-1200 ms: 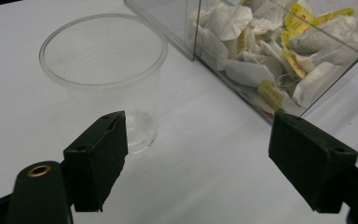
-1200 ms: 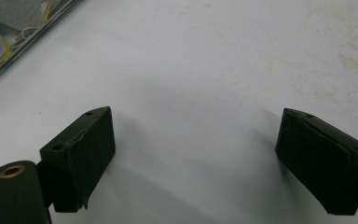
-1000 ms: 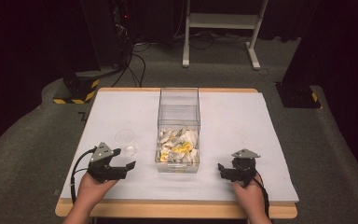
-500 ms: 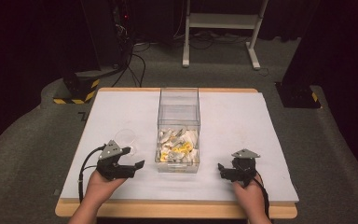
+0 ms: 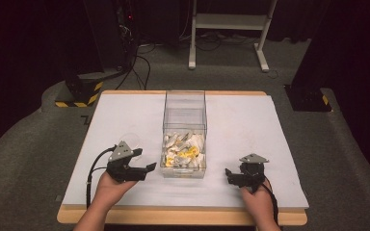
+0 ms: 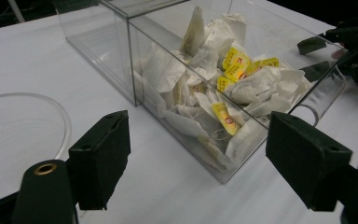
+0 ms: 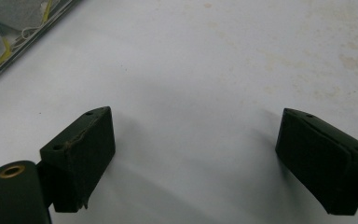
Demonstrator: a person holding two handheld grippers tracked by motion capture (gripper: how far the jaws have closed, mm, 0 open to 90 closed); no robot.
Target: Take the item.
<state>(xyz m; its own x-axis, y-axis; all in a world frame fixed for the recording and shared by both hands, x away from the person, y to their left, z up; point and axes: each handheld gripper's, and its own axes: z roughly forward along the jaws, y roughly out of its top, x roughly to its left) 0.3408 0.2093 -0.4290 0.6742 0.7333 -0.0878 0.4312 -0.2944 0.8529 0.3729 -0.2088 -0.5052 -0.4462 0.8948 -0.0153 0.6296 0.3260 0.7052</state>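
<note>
While both hands rest near the person's edge of the white tabletop [image 5: 250, 120], a clear plastic box [image 5: 184, 110] sits at its centre, long axis running away from the person. Its near half holds a heap of white tea bags [image 5: 183, 147] w/ yellow tags; the far half looks bare.

Left gripper [image 5: 144, 169] is just beside the box's near-left corner, jaws pointed toward it and spread wide w/ nothing between them. From the left gripper view, the box [image 6: 168, 60] lies diagonally ahead and the tea bags [image 6: 214, 88] pile against its near end wall (some tags face up, print too small to read). A clear round lid or dish [image 5: 131, 139] lies flat on the tabletop left of the box, close to the left gripper; its rim [image 6: 51, 105] curves past the left jaw.

Right gripper [image 5: 231, 175] sits right of the box, apart from it, jaws aimed left toward the box. Its own view shows the jaws wide apart over bare, faintly stained tabletop [image 7: 214, 70], holding nothing; a corner of the box [image 7: 9, 32] shows at upper left.
</note>
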